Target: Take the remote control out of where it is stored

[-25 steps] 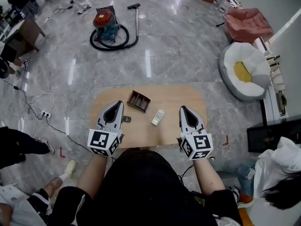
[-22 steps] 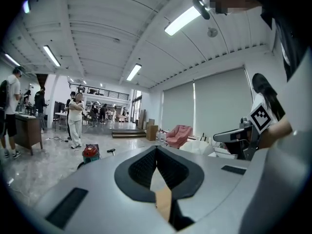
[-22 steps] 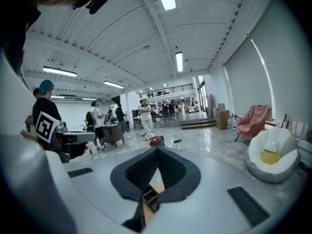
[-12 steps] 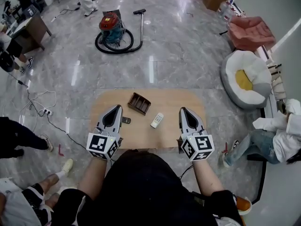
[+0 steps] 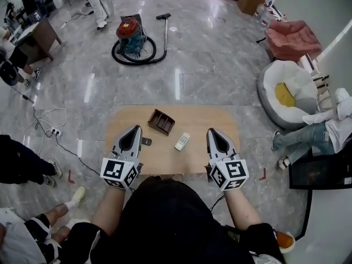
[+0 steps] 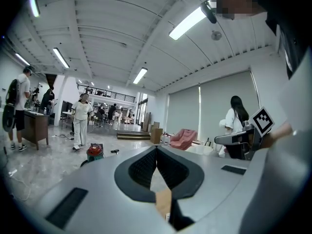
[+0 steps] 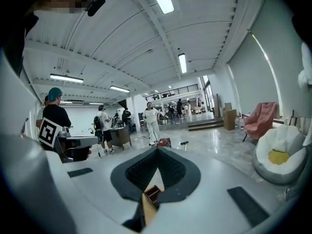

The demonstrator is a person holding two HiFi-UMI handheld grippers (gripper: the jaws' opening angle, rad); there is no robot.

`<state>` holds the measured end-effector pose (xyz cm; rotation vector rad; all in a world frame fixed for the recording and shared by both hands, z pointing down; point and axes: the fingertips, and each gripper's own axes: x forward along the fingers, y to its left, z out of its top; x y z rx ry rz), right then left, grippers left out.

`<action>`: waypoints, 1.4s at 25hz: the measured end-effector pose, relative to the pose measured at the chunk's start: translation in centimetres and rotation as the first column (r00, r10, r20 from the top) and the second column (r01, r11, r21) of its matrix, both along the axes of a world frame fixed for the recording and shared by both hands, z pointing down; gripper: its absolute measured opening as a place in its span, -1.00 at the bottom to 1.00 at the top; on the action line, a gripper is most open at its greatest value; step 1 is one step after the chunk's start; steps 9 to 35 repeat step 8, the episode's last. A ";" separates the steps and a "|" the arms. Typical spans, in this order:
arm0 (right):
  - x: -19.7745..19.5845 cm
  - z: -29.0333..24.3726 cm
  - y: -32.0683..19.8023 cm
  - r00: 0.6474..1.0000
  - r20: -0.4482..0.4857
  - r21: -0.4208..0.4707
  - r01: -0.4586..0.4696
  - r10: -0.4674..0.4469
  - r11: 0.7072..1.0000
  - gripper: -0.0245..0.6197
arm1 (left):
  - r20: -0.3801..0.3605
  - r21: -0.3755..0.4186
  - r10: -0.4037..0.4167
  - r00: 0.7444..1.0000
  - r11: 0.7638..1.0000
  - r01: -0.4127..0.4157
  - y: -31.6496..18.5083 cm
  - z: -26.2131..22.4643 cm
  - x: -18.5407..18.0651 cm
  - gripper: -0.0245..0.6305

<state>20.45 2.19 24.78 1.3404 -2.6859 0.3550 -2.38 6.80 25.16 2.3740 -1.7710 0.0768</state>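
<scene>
A white remote control (image 5: 182, 141) lies flat on the small wooden table (image 5: 214, 120), just right of a dark brown storage box (image 5: 161, 121), which also peeks past the right gripper's jaws as the box (image 7: 152, 193). A small dark object (image 5: 146, 141) rests beside the left gripper. My left gripper (image 5: 133, 130) is shut and empty at the table's left front. My right gripper (image 5: 212, 132) is shut and empty at the right front, a short way right of the remote. Neither touches anything.
A red vacuum cleaner (image 5: 130, 33) with hose stands on the grey tiled floor beyond the table. A white beanbag (image 5: 286, 92) and pink chair (image 5: 290, 36) sit at the right. People stand around the left and right edges; a cable and power strip (image 5: 52, 131) lie left.
The head view has shifted slightly. Both grippers stay shut in about the same place at the table's front. A person at the right has moved.
</scene>
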 end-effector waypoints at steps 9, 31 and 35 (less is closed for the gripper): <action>1.4 -0.3 1.2 1.000 0.000 0.015 0.004 -0.004 1.000 -0.90 | -0.006 0.006 0.014 1.000 1.000 -0.013 0.8 -0.2 1.9 -0.91; 1.4 -0.3 1.2 1.000 0.000 0.015 0.004 -0.004 1.000 -0.90 | -0.006 0.006 0.014 1.000 1.000 -0.013 0.8 -0.2 1.9 -0.91; 1.4 -0.3 1.2 1.000 0.000 0.015 0.004 -0.004 1.000 -0.90 | -0.006 0.006 0.014 1.000 1.000 -0.013 0.8 -0.2 1.9 -0.91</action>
